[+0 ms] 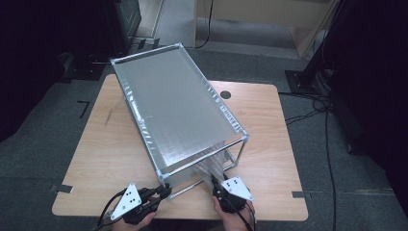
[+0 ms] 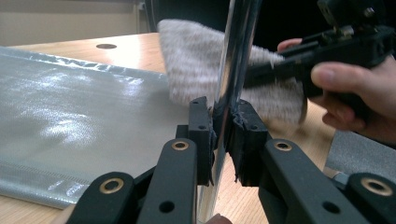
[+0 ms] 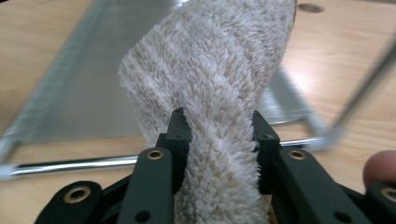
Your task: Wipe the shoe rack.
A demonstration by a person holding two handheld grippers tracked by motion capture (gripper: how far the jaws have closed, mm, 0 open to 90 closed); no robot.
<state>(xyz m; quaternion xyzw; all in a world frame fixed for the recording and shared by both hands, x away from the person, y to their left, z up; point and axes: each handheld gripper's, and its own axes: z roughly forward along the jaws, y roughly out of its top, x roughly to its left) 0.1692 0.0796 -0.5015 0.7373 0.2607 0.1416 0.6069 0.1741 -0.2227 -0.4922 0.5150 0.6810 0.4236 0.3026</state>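
A chrome-framed rack (image 1: pixel 240 129) with a silver mesh top (image 1: pixel 178 110) stands lengthwise on the wooden table (image 1: pixel 269 125). My left gripper (image 1: pixel 166 191) is at the rack's near left corner. In the left gripper view its jaws (image 2: pixel 223 126) are shut on the upright chrome post (image 2: pixel 238 56). My right gripper (image 1: pixel 215 182) is at the rack's near end, shut on a fluffy beige towel (image 1: pixel 211 168). The towel (image 3: pixel 215 70) bunches between the jaws (image 3: pixel 219 128) and reaches in under the rack, over the lower silver sheet (image 3: pixel 84 84).
A low chrome crossbar (image 3: pixel 70 164) runs along the rack's near end. A round cable hole (image 1: pixel 224 95) sits in the tabletop at the far right. Bare wood lies left and right of the rack. Cables (image 1: pixel 312 108) and a black stand base (image 1: pixel 300 79) lie on the floor to the right.
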